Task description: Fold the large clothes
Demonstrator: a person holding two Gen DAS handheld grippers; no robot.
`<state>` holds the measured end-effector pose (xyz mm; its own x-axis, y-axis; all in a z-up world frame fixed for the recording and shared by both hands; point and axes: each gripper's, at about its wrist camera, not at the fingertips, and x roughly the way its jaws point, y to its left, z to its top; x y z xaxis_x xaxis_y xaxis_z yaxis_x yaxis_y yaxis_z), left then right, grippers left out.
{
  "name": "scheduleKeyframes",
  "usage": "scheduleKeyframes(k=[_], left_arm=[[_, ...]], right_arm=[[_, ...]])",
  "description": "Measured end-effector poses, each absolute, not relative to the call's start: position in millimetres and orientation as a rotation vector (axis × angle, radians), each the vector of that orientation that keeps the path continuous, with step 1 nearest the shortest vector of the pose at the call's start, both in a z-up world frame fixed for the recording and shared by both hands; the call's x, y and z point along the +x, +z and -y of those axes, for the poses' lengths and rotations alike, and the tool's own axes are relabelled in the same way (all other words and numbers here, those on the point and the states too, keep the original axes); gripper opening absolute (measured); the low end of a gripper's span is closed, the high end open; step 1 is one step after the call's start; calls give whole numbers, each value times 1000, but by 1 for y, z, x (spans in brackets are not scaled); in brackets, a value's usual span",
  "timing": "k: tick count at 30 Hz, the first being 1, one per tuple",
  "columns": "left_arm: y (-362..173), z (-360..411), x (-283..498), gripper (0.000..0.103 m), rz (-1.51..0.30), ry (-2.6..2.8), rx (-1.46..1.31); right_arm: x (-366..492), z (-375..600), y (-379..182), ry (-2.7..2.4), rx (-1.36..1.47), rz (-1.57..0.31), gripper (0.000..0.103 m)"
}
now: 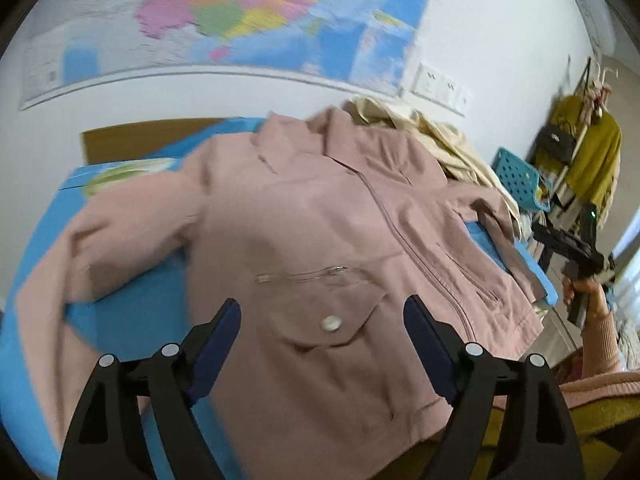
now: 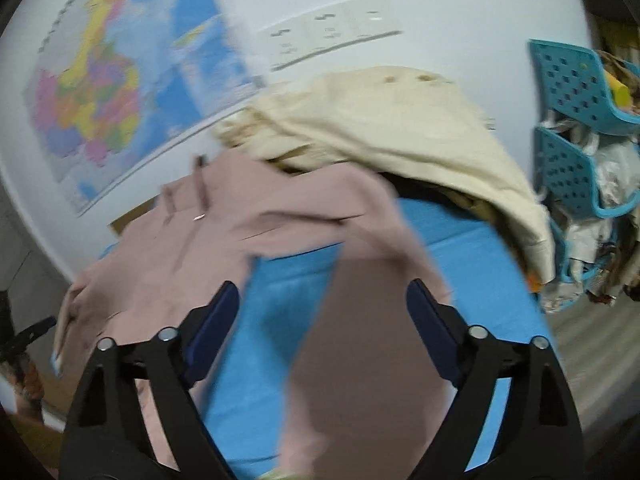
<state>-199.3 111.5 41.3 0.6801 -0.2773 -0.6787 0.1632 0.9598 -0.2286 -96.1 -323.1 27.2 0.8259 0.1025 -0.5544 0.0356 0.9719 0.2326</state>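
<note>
A dusty pink zip jacket (image 1: 320,208) lies spread front-up on a blue cloth (image 1: 132,304) over the table, sleeves out to both sides. My left gripper (image 1: 322,312) is open and empty, hovering above the button pocket (image 1: 331,324) near the hem. In the right wrist view the jacket (image 2: 192,240) lies at the left and its right sleeve (image 2: 360,320) runs down between my fingers. My right gripper (image 2: 322,296) is open above that sleeve, touching nothing. It also shows at the right edge of the left wrist view (image 1: 576,256), held in a hand.
A cream garment (image 2: 400,128) is heaped at the table's far right corner, against the wall. Teal perforated baskets (image 2: 576,128) stand to the right of the table. A colourful map (image 1: 224,20) and wall sockets (image 1: 440,88) are behind. A clothes rack with yellow garments (image 1: 592,160) stands far right.
</note>
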Motion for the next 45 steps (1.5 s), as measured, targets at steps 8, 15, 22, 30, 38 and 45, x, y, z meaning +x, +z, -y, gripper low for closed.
scheduleKeyframes(k=[8, 15, 22, 30, 38, 45], left_arm=[[29, -65, -157, 80, -835, -358, -97], [32, -49, -136, 80, -839, -421, -56], [48, -50, -115, 80, -823, -502, -81], [68, -69, -113, 80, -759, -532, -119], [54, -82, -105, 85, -822, -456, -80], [30, -79, -75, 86, -909, -468, -98]], right_arm=[[-48, 351, -10, 32, 235, -727, 77], [-64, 327, 30, 283, 258, -685, 2], [-68, 208, 127, 583, 24, -596, 2], [15, 71, 125, 861, -77, -714, 2], [106, -11, 20, 860, -14, -966, 17], [78, 43, 43, 792, -38, -836, 54]])
